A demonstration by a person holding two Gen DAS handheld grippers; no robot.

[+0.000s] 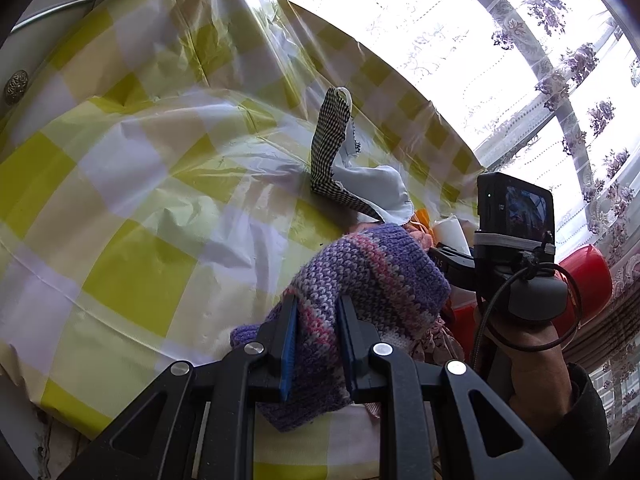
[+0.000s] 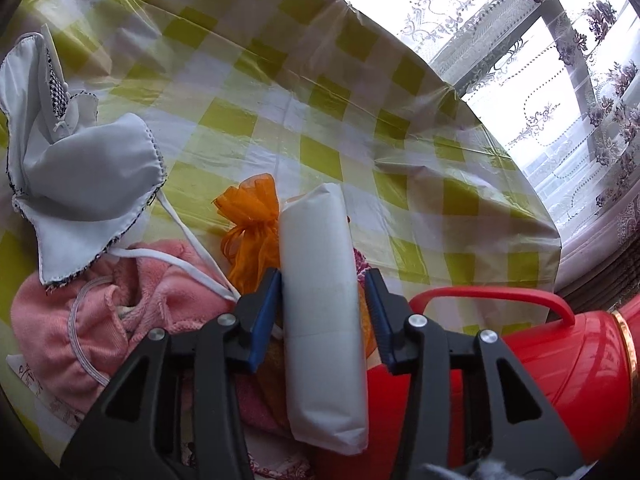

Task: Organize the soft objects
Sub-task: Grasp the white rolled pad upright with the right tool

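My left gripper (image 1: 317,322) is shut on a purple and pink knitted piece (image 1: 360,268) and holds it above the checked tablecloth (image 1: 120,208). My right gripper (image 2: 325,288) has its jaws around a white soft pack (image 2: 320,280); the left pad touches it and a small gap shows at the right pad. Around it lie an orange organza pouch (image 2: 250,224), a pink terry cloth (image 2: 100,312) and a white-lined houndstooth cloth (image 2: 80,172), which also shows in the left wrist view (image 1: 340,168). The right gripper also shows in the left wrist view (image 1: 448,256).
A red plastic container (image 2: 540,380) with a handle stands at the table's right edge, below the right gripper. Lace curtains (image 2: 560,80) and a window lie beyond the table. A cabinet door (image 1: 24,60) is at far left.
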